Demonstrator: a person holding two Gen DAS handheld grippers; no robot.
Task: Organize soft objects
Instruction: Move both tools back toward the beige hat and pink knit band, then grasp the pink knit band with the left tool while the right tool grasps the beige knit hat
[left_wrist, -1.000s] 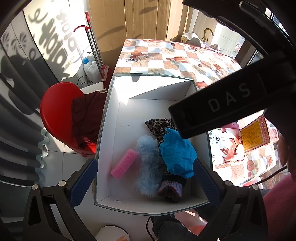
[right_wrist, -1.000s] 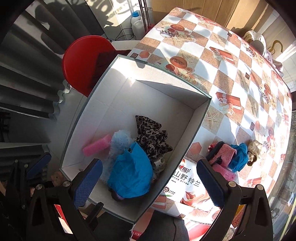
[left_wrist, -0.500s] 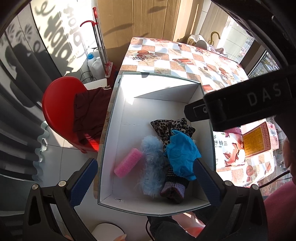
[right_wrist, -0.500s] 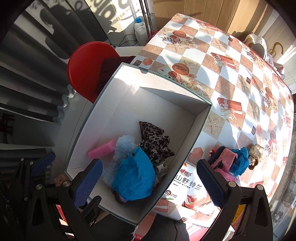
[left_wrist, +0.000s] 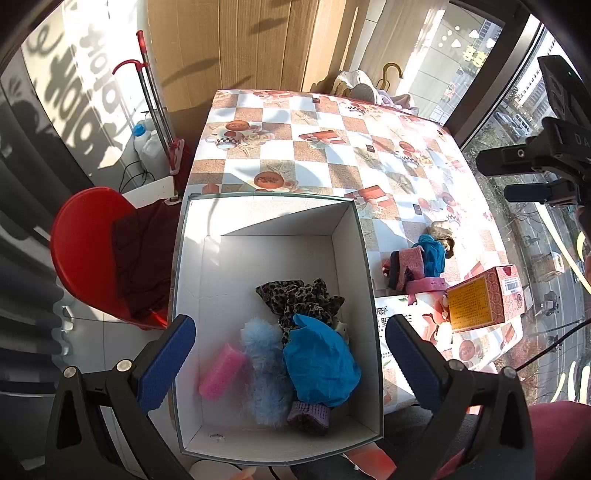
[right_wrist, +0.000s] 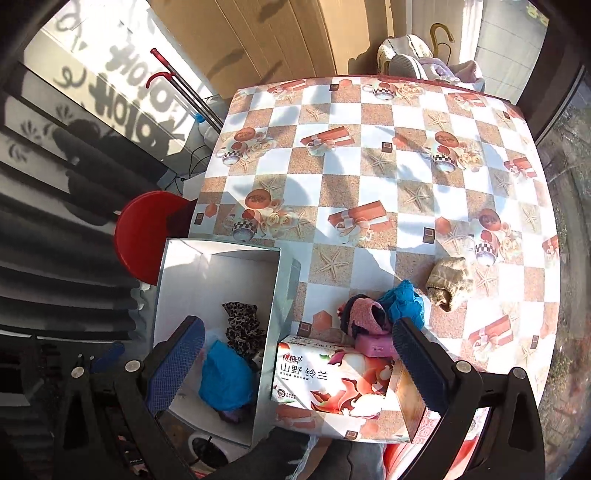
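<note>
A white box (left_wrist: 354, 236) stands at the table's left edge. It holds a leopard-print cloth (left_wrist: 299, 295), a blue cloth (left_wrist: 321, 362), a pale blue fluffy piece (left_wrist: 262, 354), a pink sponge (left_wrist: 221, 374) and a purple knitted piece (left_wrist: 308, 413). My left gripper (left_wrist: 289, 323) hangs open above them, empty. On the checked tablecloth lie a pink knitted piece (right_wrist: 364, 317), a blue cloth (right_wrist: 404, 301), a beige knitted piece (right_wrist: 447, 282) and a pink block (right_wrist: 375, 343). My right gripper (right_wrist: 298, 325) is open and empty, above the table just short of that pile.
A printed tissue box (right_wrist: 332, 376) lies at the table's near edge beside the white box. A red and yellow carton (left_wrist: 480, 302) sits to its right. A red stool (left_wrist: 85, 251) with dark cloth stands left of the table. A window runs along the right.
The right gripper has swung from over the white box to the right, over the table and the pile. It no longer blocks the left wrist view. The left gripper drew back slightly.
</note>
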